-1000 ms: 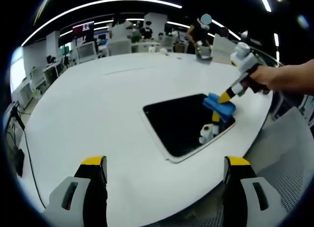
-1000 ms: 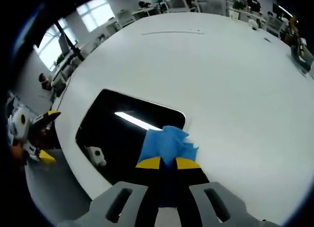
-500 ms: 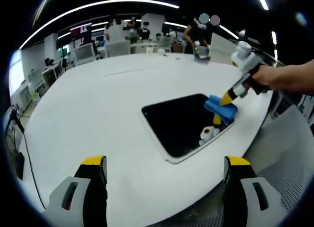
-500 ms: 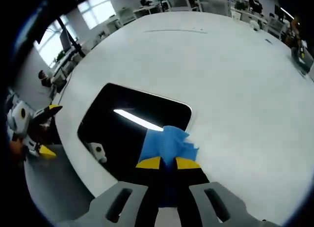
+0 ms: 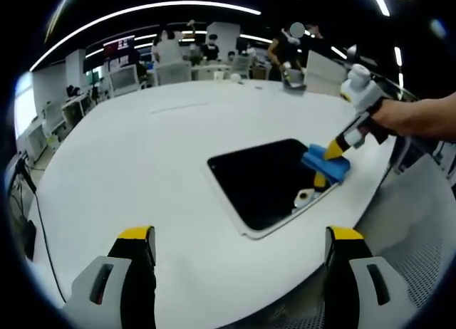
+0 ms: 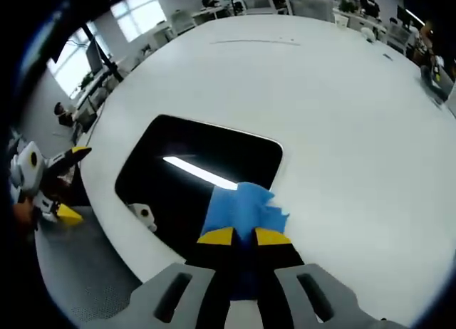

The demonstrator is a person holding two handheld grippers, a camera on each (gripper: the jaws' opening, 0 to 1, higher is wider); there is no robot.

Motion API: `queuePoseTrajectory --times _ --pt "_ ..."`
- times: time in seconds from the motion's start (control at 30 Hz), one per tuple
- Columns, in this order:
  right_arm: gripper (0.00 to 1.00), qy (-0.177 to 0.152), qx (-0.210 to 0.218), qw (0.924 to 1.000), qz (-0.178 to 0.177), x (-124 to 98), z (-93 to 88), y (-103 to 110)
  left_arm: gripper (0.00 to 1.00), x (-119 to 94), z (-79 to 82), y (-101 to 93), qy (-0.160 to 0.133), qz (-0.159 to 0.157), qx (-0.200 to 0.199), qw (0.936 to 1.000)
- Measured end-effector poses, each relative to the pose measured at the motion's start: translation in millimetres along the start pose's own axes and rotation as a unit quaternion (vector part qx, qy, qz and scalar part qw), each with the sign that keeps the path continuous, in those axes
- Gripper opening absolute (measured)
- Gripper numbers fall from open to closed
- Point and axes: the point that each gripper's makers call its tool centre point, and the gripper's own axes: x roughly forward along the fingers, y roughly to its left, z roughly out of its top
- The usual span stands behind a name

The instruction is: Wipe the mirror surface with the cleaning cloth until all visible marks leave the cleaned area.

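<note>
A dark rectangular mirror (image 5: 260, 178) lies flat on the white round table (image 5: 142, 151), close to its near right edge. My right gripper (image 5: 333, 151), held by a hand (image 5: 420, 115), is shut on a blue cleaning cloth (image 5: 326, 165) and presses it onto the mirror's right end. In the right gripper view the cloth (image 6: 242, 206) sticks out of the shut right gripper (image 6: 244, 236) over the mirror (image 6: 185, 179), near its rim. My left gripper (image 5: 240, 243) hangs open over the table's near edge, well short of the mirror. That gripper (image 6: 71, 183) is seen again beyond the table edge.
The mirror reflects a ceiling light strip (image 6: 199, 172) and a small white gripper part (image 5: 305, 196). Desks, chairs, monitors and people fill the room behind the table (image 5: 214, 55). A grey perforated surface (image 5: 420, 272) lies off the table's near right edge.
My right gripper has slid the blue cloth a little further toward the mirror's right end. The left gripper has stayed in place and open.
</note>
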Motion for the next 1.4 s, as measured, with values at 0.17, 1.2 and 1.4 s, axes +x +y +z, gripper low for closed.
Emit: queuePoseTrajectory --times 0.17,1.2,1.4 --pt "0.04 0.001 0.007 1.0000 0.000 -1.8 -4.8 5.1 0.99 -0.3 0.6 0.5 -0.002 0.001 0.002 1.0000" --pt "0.04 0.009 0.015 0.9998 0.000 -3.2 -15.5 19.4 0.99 -0.5 -0.7 -0.3 0.001 -0.004 0.001 1.0000" --pt "0.04 0.009 0.013 0.9999 0.002 -2.3 -14.1 22.3 0.99 -0.5 -0.3 0.0 0.000 -0.003 0.003 1.0000"
